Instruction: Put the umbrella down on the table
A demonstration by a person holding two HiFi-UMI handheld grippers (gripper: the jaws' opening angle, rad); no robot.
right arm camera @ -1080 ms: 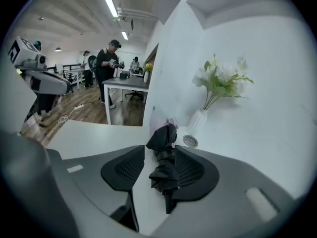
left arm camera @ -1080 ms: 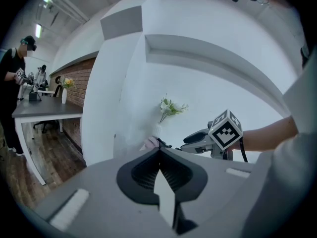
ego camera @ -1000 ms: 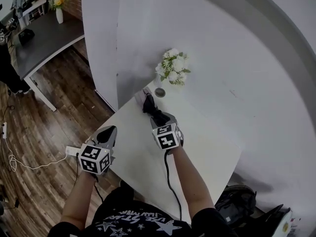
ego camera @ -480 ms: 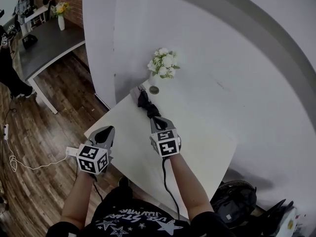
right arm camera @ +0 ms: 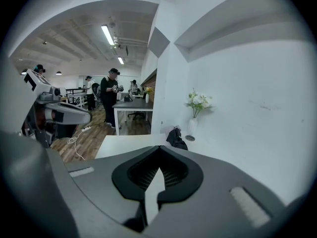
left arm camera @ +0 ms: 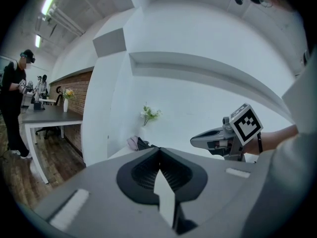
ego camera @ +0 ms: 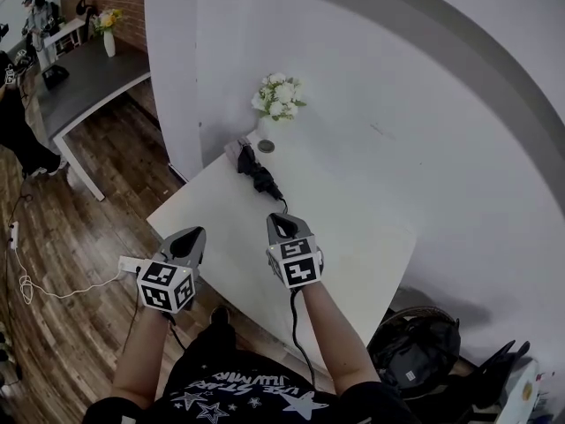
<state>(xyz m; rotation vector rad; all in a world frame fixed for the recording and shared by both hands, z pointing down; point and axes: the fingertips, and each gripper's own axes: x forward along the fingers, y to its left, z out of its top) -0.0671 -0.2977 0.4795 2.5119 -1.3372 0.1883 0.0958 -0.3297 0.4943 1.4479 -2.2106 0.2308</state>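
Note:
The folded black umbrella (ego camera: 256, 173) lies on the white table (ego camera: 353, 237) near its far left corner, with a pinkish end toward the wall. In the gripper views the umbrella (left arm camera: 141, 144) (right arm camera: 176, 138) rests beyond the jaws, untouched. My right gripper (ego camera: 282, 223) hovers over the table's near part, a short way back from the umbrella, shut and empty. My left gripper (ego camera: 192, 235) hangs off the table's left edge over the floor, jaws together with nothing in them. Each gripper shows in the other's view: the right gripper (left arm camera: 218, 139) and the left gripper (right arm camera: 64, 114).
A vase of white flowers (ego camera: 276, 95) and a small round dish (ego camera: 266, 147) stand by the wall behind the umbrella. A dark desk (ego camera: 79, 78) and people are at the far left. A cable (ego camera: 26, 285) lies on the wood floor; a black bag (ego camera: 415, 360) sits at the right.
The right gripper has drawn back from the umbrella and closed empty; the umbrella stays lying on the table. The left gripper has pulled back too.

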